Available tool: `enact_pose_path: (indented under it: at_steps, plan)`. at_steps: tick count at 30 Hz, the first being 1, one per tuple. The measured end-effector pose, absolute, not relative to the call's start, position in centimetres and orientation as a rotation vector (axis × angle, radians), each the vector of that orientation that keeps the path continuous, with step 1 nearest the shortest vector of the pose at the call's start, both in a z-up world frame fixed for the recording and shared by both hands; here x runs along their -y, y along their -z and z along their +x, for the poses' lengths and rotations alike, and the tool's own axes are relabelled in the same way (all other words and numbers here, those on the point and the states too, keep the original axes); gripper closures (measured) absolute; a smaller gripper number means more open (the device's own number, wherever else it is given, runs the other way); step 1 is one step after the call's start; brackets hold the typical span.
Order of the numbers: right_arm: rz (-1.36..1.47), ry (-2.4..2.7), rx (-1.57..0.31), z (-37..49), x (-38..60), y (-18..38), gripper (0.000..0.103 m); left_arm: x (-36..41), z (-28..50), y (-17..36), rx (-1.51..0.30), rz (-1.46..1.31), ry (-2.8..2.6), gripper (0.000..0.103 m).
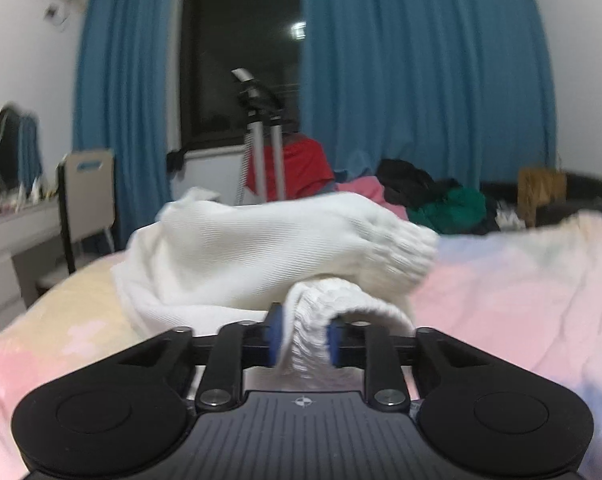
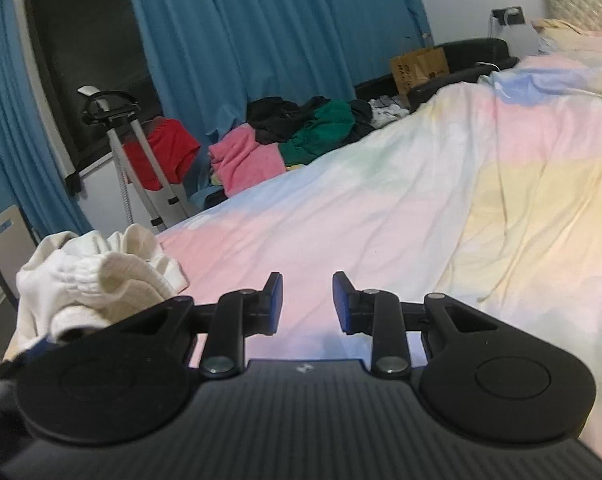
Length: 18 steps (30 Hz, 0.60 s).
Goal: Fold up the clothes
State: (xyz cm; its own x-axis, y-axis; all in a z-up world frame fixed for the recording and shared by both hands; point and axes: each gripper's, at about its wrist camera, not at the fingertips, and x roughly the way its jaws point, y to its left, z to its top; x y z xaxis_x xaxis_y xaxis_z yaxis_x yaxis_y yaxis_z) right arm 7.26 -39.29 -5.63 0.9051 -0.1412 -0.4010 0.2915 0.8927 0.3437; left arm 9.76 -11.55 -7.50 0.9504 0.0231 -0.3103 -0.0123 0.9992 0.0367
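Observation:
A white ribbed garment [image 1: 261, 248] lies crumpled on the pastel bed cover [image 1: 501, 288]. My left gripper [image 1: 304, 328] is shut on a rolled ribbed edge of it, and the cloth bulges between the blue pads. In the right wrist view the same white garment [image 2: 97, 280] is bunched at the left, near the edge of the bed cover [image 2: 381, 220]. My right gripper [image 2: 307, 300] hovers low over the pink part of the cover, to the right of the garment. It is open, with nothing between its fingers.
A pile of pink, green and black clothes [image 2: 301, 132] lies beyond the bed's far side. A red garment [image 2: 161, 148] hangs by a metal stand [image 2: 117, 128]. A chair [image 1: 87, 188] and a dresser [image 1: 5, 232] stand on the left, and a brown paper bag [image 2: 419, 68] at the back.

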Motion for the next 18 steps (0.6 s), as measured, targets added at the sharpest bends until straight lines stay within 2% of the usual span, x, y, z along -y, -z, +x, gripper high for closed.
enact_pose_path:
  at_steps: [11,18]
  plan:
    - [0.265,-0.004,-0.324,4.6,34.1,3.4,0.072,-0.7,3.4,0.1,-0.362,-0.058,-0.001,0.09]
    - [0.196,-0.168,-0.353,2.9,29.4,2.2,0.072,-8.6,2.0,0.3,-0.45,-0.15,-0.08,0.09]
